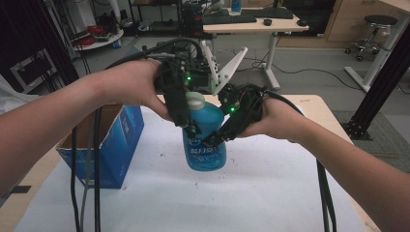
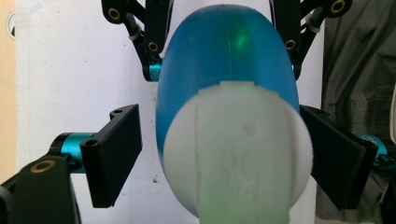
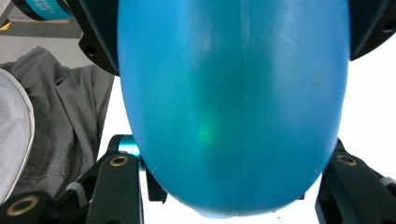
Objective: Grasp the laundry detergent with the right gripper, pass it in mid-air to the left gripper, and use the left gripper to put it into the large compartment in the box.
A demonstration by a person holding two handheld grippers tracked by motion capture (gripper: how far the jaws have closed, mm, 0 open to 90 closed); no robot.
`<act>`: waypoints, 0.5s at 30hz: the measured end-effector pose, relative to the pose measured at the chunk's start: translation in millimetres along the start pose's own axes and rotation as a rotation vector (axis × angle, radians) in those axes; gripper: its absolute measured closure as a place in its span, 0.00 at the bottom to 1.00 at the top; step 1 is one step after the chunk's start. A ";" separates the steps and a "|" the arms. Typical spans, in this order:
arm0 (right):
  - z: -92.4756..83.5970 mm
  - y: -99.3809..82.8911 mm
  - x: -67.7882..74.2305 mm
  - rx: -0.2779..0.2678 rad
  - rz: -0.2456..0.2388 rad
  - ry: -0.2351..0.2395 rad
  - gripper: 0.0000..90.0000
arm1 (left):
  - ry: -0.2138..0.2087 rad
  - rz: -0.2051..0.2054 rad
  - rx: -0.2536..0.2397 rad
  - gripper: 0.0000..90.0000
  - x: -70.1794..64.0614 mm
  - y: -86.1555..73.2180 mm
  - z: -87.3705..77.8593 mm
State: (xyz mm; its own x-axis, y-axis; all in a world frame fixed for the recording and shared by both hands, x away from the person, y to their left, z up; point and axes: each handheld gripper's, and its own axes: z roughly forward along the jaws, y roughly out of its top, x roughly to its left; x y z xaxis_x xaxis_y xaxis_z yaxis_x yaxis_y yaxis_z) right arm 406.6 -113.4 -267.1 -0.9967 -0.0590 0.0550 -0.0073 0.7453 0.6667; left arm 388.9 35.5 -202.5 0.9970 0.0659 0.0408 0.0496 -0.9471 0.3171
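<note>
Above the white table (image 1: 270, 193), the right tool (image 1: 212, 139) pinches the blue bottle (image 1: 205, 140) by its body; the left tool (image 1: 189, 126), jaws spread, straddles its white cap (image 1: 195, 100).

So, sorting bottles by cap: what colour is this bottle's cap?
White. The cap tops a blue bottle, clearest in the left gripper view.
</note>
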 end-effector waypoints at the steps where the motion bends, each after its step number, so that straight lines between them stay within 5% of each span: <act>1: -0.1 -0.4 -0.4 -0.001 -0.004 -0.003 0.52 | -0.002 -0.001 0.001 0.20 0.0 0.1 0.2; 15: -3.9 -1.6 0.0 -0.001 0.002 -0.005 0.52 | -0.008 0.000 0.011 0.27 -0.6 0.4 0.6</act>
State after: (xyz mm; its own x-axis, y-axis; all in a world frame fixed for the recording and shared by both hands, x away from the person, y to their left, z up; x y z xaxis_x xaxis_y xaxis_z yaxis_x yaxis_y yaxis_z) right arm 406.9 -117.1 -265.2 -0.9971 -0.0539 0.0528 -0.0049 0.7446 0.6675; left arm 388.3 34.8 -203.0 0.9975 0.0632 0.0329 0.0502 -0.9506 0.3063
